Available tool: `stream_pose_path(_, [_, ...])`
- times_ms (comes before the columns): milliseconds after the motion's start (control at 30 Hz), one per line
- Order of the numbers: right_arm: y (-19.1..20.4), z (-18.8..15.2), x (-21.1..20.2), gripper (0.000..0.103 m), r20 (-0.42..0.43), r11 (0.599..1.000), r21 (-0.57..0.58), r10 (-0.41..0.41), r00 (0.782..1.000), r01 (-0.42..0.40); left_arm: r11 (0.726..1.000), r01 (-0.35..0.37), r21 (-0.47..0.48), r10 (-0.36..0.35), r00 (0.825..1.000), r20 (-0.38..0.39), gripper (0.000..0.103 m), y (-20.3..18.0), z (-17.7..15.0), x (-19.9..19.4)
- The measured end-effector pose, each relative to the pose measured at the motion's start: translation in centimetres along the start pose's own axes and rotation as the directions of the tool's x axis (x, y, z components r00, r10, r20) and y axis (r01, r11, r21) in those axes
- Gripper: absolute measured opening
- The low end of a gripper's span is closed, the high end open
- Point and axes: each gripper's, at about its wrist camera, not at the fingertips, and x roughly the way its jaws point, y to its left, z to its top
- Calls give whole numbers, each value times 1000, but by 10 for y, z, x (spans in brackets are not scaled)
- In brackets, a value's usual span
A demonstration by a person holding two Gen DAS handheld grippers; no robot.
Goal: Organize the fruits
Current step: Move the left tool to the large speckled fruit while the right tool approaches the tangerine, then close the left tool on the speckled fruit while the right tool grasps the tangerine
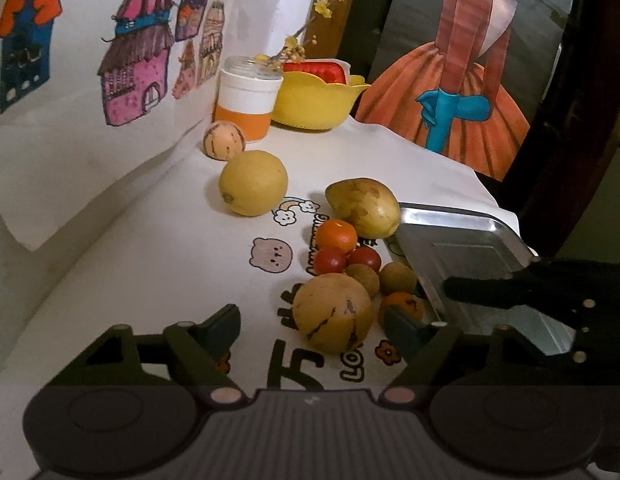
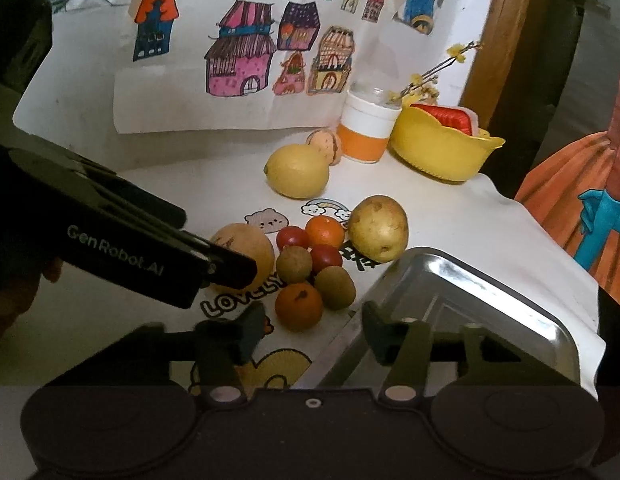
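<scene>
The black left gripper [image 2: 230,268] carries white lettering "GenRobot.AI" along its side. The white printed cloth [image 2: 450,216] on the bench shows black-outlined capitals "LOVELY", partly covered by fruit. Other characters on the cloth are not legible.

A: Hidden items around the metal tray [image 2: 470,280]?

B: In the right wrist view its near edge sits behind the right gripper [image 2: 314,334]. In the left wrist view its right side is covered by a dark gripper finger.

A: Fruit beside the tray?

B: The round striped melon [image 2: 246,252] left of the tray is half covered by the left gripper [image 2: 230,270]. A small orange [image 1: 404,304] just beside the tray is partly behind a fingertip [image 1: 402,330].

A: Further off?

B: The red item [image 1: 316,72] in the yellow bowl [image 1: 310,108] behind the tray shows only its top; cannot tell what it is. The cloth's lettering near the tray is partly covered by fruit.
</scene>
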Motion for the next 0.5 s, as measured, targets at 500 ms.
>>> stream_pose_path(500, [4,3,16,30,-21,999,-27,33,999,-34,998,60,-23,-61,998,-35,49,0,4,11])
